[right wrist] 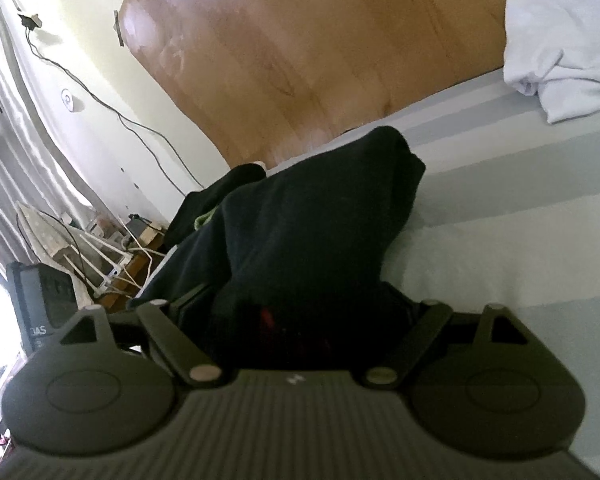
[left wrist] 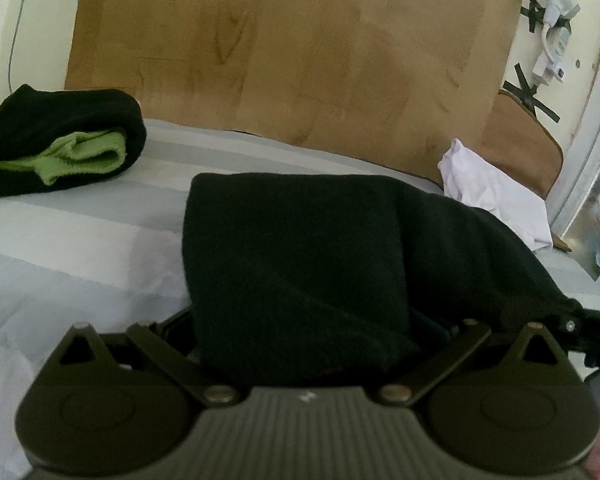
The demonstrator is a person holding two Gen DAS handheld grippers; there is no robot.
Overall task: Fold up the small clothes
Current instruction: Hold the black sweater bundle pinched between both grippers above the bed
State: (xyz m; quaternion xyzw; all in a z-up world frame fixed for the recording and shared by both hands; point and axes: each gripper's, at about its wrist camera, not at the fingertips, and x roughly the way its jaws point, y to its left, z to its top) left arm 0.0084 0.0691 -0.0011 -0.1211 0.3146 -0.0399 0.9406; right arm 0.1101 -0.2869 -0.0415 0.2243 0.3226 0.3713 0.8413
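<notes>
On the bed (left wrist: 80, 240), far left, lies one folded black-and-green bundle (left wrist: 60, 144). In the middle one black garment (left wrist: 292, 248) drapes over both tongs: left tongs (left wrist: 300, 344) seem spread wide, though cloth hides the tips; right tongs (right wrist: 300, 320) stand wide, not pinching. Far right, one white garment (left wrist: 496, 196). Risk: with neither pinching, the fold may slump open.

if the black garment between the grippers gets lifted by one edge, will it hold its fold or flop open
Probably flop: the black garment drapes limply off the left gripper and sags towards the striped sheet. Its fuzzy knit suggests it won't slip easily. It looks thick but light, likely bunching like the folded black-and-green pile.
</notes>
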